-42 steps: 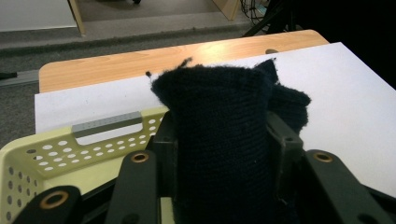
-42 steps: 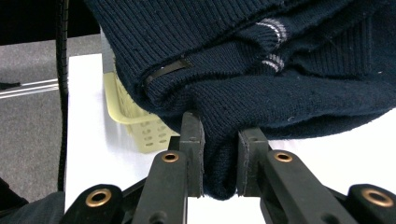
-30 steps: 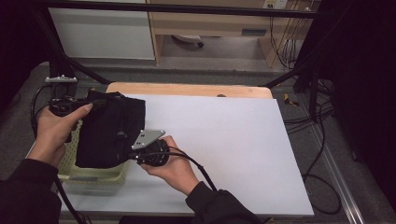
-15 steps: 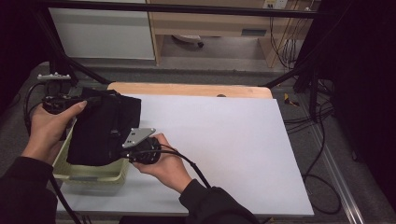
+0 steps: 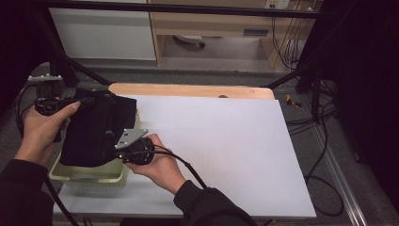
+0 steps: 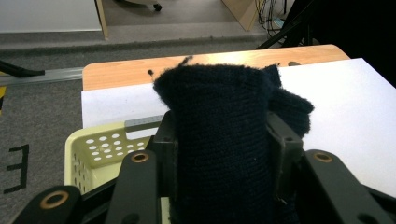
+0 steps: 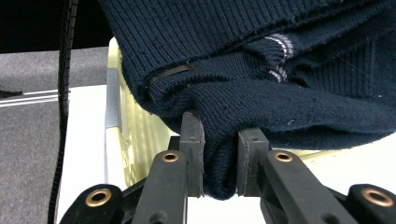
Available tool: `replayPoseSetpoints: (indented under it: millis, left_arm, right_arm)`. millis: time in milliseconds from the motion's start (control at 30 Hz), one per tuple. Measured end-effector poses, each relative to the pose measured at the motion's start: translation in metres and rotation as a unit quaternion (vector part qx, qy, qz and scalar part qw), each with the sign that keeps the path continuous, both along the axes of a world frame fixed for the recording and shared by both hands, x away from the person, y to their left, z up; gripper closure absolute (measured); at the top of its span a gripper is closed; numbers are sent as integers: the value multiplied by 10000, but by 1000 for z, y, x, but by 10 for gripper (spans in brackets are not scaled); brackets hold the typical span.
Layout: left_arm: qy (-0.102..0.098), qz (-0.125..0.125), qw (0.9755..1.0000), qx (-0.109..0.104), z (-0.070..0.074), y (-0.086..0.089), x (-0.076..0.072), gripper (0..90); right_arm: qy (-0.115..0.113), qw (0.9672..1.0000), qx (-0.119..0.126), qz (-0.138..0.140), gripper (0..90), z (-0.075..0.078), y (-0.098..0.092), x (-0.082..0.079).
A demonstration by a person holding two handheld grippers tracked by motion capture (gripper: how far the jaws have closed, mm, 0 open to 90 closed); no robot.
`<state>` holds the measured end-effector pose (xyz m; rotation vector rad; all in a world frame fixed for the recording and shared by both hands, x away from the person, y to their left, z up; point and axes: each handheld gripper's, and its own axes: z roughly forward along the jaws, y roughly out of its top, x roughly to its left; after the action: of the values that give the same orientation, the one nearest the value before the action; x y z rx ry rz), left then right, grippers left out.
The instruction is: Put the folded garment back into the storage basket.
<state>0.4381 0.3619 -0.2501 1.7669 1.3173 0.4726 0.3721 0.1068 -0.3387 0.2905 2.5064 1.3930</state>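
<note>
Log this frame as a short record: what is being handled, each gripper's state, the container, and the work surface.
item: dark navy knit sweater, bunched, held over the basket
left gripper: jaws clamped on a thick fold of the sweater
right gripper: jaws pinching a lower fold of the sweater
container: pale yellow perforated basket, under the sweater at the table's left edge
surface: white sheet on a wooden table
</note>
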Motion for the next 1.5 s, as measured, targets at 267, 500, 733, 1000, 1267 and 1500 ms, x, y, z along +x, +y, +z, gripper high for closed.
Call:
replayPoseSetpoints:
  millis: [267,500,733,1000,1267,1500]
  left_arm:
    - [-3,-2,10000,3,-1,4,1,557]
    - [23,22,10000,43,-3,4,2,557]
    - [20,34,10000,35,-2,5,3,557]
    - [80,55,9999,43,-6,8,5,556]
    - [118,35,9999,45,-10,10,6,556]
    - [175,71,9998,31,-15,15,5,556]
  right_arm:
    - [22,10000,1,10,761,-4,6,1]
    - [5,10000,0,17,761,-5,10,1]
    - [-6,10000,-5,32,761,-5,13,1]
    - [28,10000,-3,55,761,-7,18,1]
    - [43,9999,-43,81,761,-11,23,0]
    - [107,9999,-36,112,761,-13,27,-1]
